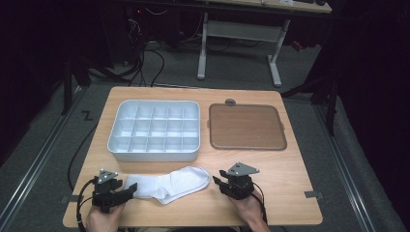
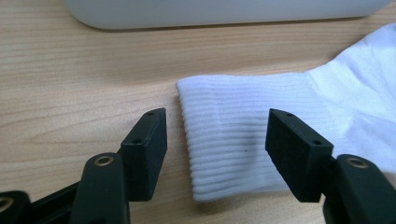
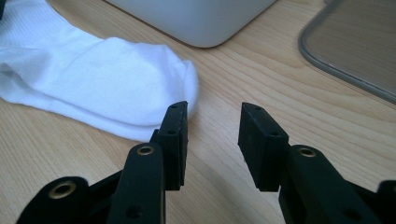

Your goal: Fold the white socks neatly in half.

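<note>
Your wooden table (image 1: 290, 193) stands on grey carpet (image 1: 367, 159), lit from above while the room's edges drop to near black. Behind you'll see a white-legged desk (image 1: 241, 29); black cables (image 1: 145, 63) tangle across the floor to its left. A metal rail (image 1: 34, 164) runs along the floor on the left side. Two tape strips (image 1: 313, 195) mark the table's near corners.

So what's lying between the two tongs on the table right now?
A white ribbed fabric sock lies flat between the left tongs and right tongs, as the high view shows; neither is gripping it.
</note>
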A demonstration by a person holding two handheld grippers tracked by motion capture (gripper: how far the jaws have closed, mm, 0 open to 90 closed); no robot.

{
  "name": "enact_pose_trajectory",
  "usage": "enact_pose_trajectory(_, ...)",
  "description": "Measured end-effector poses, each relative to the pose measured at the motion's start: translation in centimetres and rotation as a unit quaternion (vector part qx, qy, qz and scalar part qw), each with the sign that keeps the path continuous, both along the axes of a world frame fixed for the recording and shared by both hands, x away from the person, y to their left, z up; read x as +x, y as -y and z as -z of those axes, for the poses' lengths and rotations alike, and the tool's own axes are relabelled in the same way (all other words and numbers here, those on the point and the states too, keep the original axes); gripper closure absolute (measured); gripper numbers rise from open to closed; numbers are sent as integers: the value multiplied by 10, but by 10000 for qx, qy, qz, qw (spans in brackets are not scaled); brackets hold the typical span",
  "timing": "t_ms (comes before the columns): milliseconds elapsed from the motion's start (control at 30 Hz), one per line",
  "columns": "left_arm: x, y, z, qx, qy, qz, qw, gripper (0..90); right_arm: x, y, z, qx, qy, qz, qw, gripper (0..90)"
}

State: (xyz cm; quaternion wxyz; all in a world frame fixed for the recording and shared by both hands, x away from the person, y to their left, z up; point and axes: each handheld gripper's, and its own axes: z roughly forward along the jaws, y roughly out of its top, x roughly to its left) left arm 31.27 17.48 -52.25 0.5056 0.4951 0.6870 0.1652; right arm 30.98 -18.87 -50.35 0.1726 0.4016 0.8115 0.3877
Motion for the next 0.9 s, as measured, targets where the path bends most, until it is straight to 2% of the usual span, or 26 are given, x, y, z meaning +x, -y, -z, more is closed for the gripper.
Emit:
enact_pose_trajectory(200, -1, 1, 2, -8, -68, 72, 10000, 424, 6, -12, 0, 100, -73, -104, 9999, 626)
enact_pose_trajectory(467, -1, 7, 7, 72, -148, 174, 9997, 448, 16, -25, 4, 43, -161, -191, 9997, 617)
enact_pose_trajectory(700, -2, 10, 8, 208, -97, 223, 9995, 461, 22, -31, 10, -19, -256, -198, 9995, 619)
enact_pose_trajectory(767, -3, 12, 9, 255, -61, 257, 9993, 485, 24, -31, 11, -16, -320, -221, 9992, 637)
enact_pose_trajectory(833, -5, 15, 10, 403, 26, 293, 9988, 502, 25, -32, 14, -6, -450, -250, 9987, 662)
enact_pose_trajectory(900, -6, 16, 10, 416, 40, 313, 9986, 532, 26, -34, 16, -10, -480, -296, 9984, 680)
